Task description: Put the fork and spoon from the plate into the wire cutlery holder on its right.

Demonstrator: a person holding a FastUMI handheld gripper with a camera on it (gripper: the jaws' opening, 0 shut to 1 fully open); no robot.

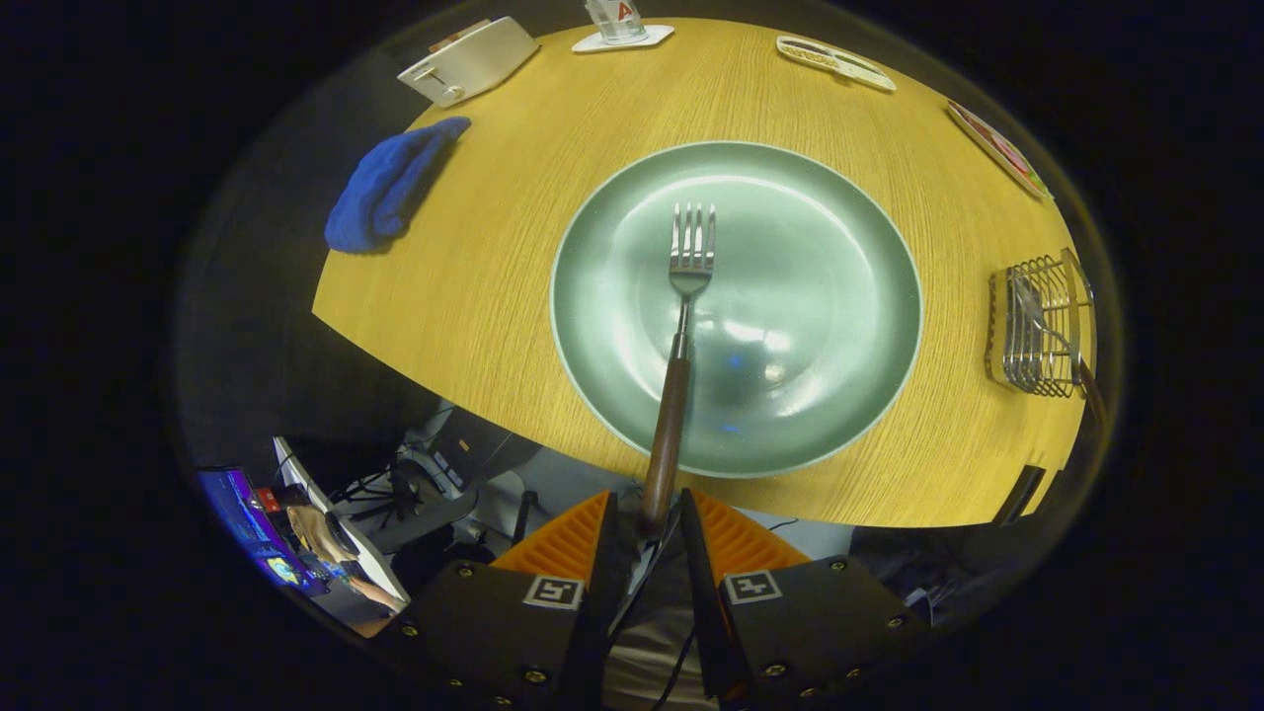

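Observation:
A fork (679, 336) with a dark wooden handle points away from me, its tines over the middle of the green plate (820, 296). My gripper (649, 506) is shut on the handle's end, both fingers pressing it just short of the plate's near rim. The fork seems raised a little above the plate. The wire cutlery holder (1039, 326) stands to the right of the plate near the table's edge. A utensil with a brown handle appears to lie in it.
On the wooden table (513, 257), a blue cloth (390, 188) lies left of the plate. A white toaster (469, 59), a glass on a coaster (620, 25) and flat cards (834, 59) line the far side. Cables and a screen sit below the near edge.

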